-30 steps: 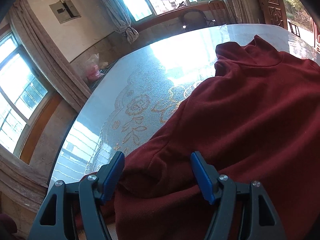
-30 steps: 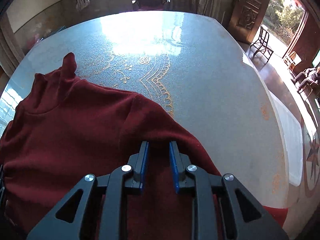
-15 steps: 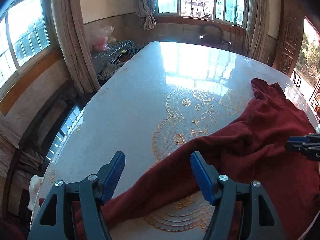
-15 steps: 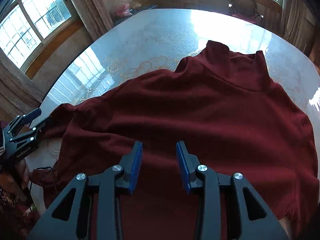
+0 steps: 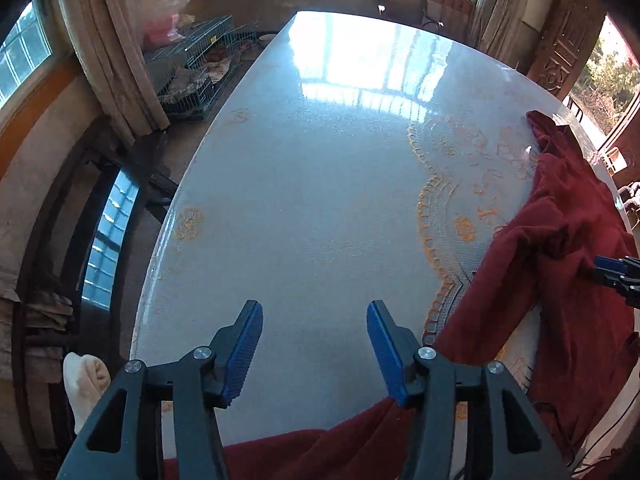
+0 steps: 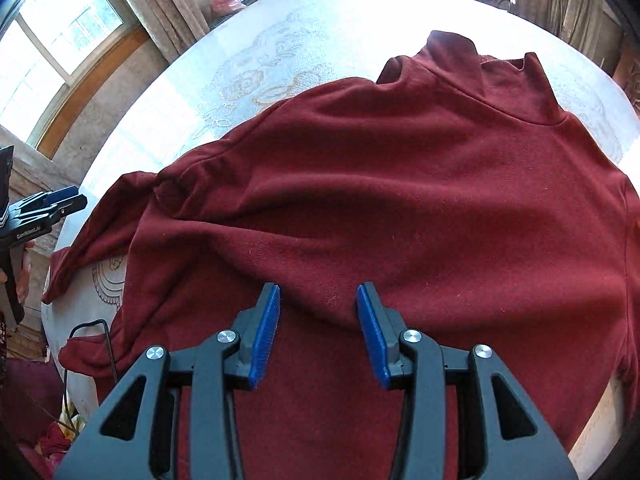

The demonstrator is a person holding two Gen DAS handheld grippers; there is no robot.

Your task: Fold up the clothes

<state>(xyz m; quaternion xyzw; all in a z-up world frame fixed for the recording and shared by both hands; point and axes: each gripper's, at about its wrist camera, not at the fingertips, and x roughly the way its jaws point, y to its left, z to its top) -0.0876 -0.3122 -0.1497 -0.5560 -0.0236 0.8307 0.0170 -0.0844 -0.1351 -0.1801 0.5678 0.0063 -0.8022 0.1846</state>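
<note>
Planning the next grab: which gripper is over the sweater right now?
The right gripper: its open jaws hang above the red sweater. The left gripper, also open, points at bare table, with the sweater off to its right.

The left claw [image 5: 314,346] hangs wide apart over the bare glossy counter [image 5: 304,200], gripping nothing. A dark red sweater [image 5: 560,280] lies rumpled along the counter's right side.

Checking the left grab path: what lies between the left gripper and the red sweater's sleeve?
Left wrist view: only bare table between the left gripper and the sweater sleeve.
</note>
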